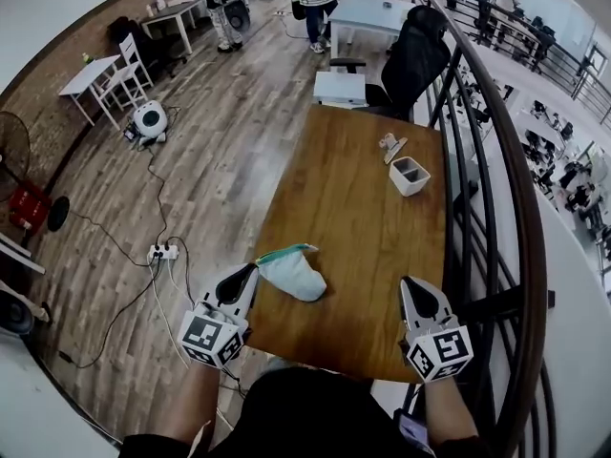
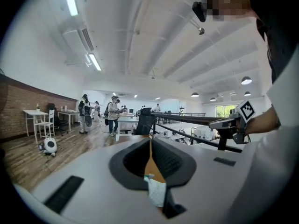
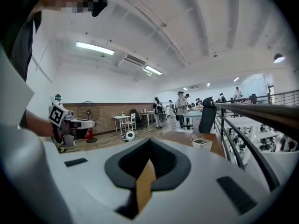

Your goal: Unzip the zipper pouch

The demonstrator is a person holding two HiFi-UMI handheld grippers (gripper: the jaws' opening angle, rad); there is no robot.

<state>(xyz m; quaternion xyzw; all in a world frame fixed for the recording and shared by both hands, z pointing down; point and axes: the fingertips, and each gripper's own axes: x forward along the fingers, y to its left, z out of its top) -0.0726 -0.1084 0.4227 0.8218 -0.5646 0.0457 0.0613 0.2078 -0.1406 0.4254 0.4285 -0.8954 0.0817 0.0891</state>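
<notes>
The zipper pouch [image 1: 294, 272] is pale blue-white with a teal zipper edge, and it lies near the front left of the wooden table [image 1: 353, 208]. My left gripper [image 1: 252, 271] is at the pouch's left end and shut on it. In the left gripper view a bit of the pale pouch fabric [image 2: 156, 191] shows pinched between the closed jaws of the left gripper [image 2: 150, 149]. My right gripper [image 1: 410, 283] hovers over the table's front right, well apart from the pouch. It is shut with nothing in it, and the right gripper view shows only the table through the right gripper [image 3: 149, 144].
A white two-compartment container [image 1: 410, 175] and a few small items [image 1: 389, 145] sit at the table's far right. A black office chair [image 1: 412, 53] stands beyond the table. A dark metal railing [image 1: 498, 170] runs along the right. A power strip [image 1: 162, 252] lies on the floor to the left.
</notes>
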